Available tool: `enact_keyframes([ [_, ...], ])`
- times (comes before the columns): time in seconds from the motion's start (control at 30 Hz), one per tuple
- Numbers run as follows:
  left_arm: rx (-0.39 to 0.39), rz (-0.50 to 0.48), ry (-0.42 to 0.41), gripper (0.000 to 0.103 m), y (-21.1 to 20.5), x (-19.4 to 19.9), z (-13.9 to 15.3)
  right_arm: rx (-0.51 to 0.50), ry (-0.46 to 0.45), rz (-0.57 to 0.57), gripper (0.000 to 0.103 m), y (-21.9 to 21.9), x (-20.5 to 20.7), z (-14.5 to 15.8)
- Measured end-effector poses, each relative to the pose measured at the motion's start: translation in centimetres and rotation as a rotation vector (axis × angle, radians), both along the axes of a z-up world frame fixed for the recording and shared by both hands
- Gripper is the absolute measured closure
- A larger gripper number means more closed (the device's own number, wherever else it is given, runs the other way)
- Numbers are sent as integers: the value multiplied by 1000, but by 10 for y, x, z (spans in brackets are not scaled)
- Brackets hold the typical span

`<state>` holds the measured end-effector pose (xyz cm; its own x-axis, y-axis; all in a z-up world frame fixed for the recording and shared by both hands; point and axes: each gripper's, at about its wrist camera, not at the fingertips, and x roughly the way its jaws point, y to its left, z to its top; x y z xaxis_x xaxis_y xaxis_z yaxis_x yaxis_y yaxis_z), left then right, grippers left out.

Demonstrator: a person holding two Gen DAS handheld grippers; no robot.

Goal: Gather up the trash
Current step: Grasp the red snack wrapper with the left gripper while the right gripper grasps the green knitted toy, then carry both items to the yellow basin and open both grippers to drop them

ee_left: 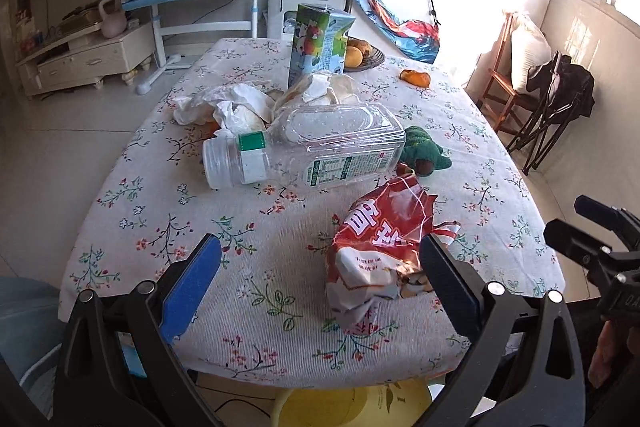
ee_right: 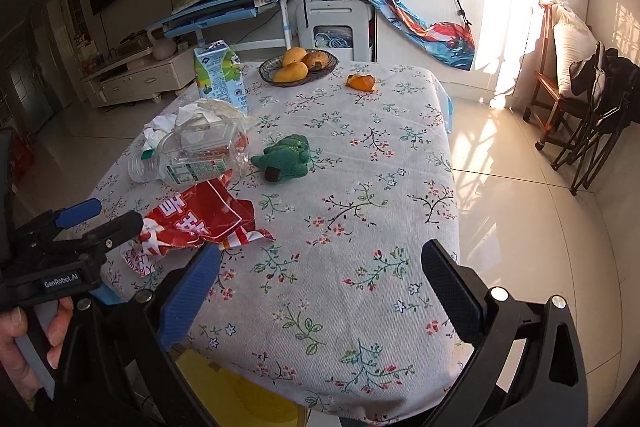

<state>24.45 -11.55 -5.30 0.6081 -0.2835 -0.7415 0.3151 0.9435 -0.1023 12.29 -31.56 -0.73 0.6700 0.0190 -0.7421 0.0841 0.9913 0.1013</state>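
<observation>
A table [ee_left: 280, 327] under a floral cloth is seen from its near edge. In the left wrist view, crumpled tissues [ee_left: 224, 105] are piled at 11 o'clock of the table's middle, touching a clear bottle [ee_left: 308, 147] that lies on its side, neck toward 9 o'clock. A carton [ee_left: 318, 43] stands upright behind the pile at 12 o'clock, just in front of a fruit bowl [ee_left: 370, 61] at the far edge. A green plush toy [ee_left: 424, 153] is set against the bottle's base at 3 o'clock. An orange peel [ee_left: 416, 77] lies alone at 1 o'clock, well apart from the heap. A red snack bag [ee_left: 384, 247], crumpled, rests nearest, at 5 o'clock of the bottle. The left gripper [ee_left: 320, 283] is held low at the near edge, fingers spread wide and empty; the bag lies between them, against the right finger [ee_left: 448, 287], though contact cannot be confirmed. The right gripper [ee_right: 320, 287] is held at the table's near right part, likewise spread and empty, over bare cloth, with the bag at its 10 o'clock. In the right wrist view the left gripper [ee_right: 86, 219] is seen from the side at 9 o'clock, gripped by a hand [ee_right: 24, 339]. A yellow bin [ee_left: 352, 407] shows under the table edge at 6 o'clock.
</observation>
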Motion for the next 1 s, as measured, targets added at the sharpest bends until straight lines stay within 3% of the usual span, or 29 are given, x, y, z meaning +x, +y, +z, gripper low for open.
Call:
enact_keyframes([
  [0.1,12,-23,17,7,-13,13,-16,14,15,5,6,-2,24,-1],
  [0.17,-1,-42,19,17,-17,17,-23,9,28,15,6,-2,41,-3],
  [0.23,-30,-81,52,56,-21,22,-29,-4,40,26,6,-1,58,-6],
  [0.3,-84,-107,74,69,-20,25,-35,-10,55,33,6,0,75,-12],
  [0.43,-81,-109,52,78,-20,22,-33,3,75,37,7,1,98,-25],
  [0.6,-93,-93,38,90,-2,9,-19,8,117,60,24,10,114,-38],
  [0.8,-74,-69,24,91,14,-3,-11,63,152,93,50,16,124,-51],
  [0.87,-74,-58,26,91,18,-7,-11,93,159,113,68,17,123,-53],
  [1.0,-77,-32,25,91,26,-14,-10,91,138,122,77,23,116,-48],
])
